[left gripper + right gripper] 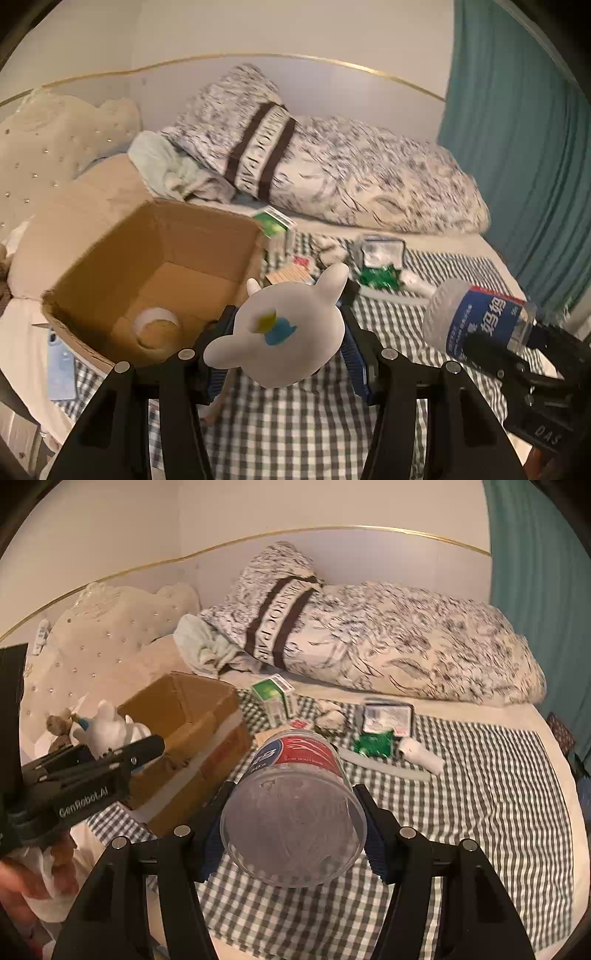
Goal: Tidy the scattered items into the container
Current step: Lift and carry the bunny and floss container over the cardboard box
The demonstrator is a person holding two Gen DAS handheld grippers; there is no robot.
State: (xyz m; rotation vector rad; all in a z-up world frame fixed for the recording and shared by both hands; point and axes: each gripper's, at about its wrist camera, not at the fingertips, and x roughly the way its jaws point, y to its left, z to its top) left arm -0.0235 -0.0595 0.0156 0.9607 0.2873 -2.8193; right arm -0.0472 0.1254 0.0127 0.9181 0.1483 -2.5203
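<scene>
My left gripper [288, 317] is shut on a white plush toy [291, 332] with a blue and yellow patch, held above the checked blanket [288, 424]. Just left of it stands the open cardboard box [177, 236], with a tape roll [155, 326] on its floor. My right gripper [293, 794] is shut on a clear plastic bottle [295, 805] with a red and blue label, its base toward the camera. In the left wrist view the bottle [476, 317] and right gripper [517, 336] hang at the right. The right wrist view shows the left gripper [122, 746] and toy [107, 723] beside the box [192, 709].
A green carton [275, 696], a green wrapper [373, 744], a black-framed packet [386, 716], a white roll [421, 755] and small cards lie on the blanket beyond the box. A patterned duvet [369, 642] lies behind. A blue phone [61, 365] lies left of the box. A teal curtain [517, 147] hangs right.
</scene>
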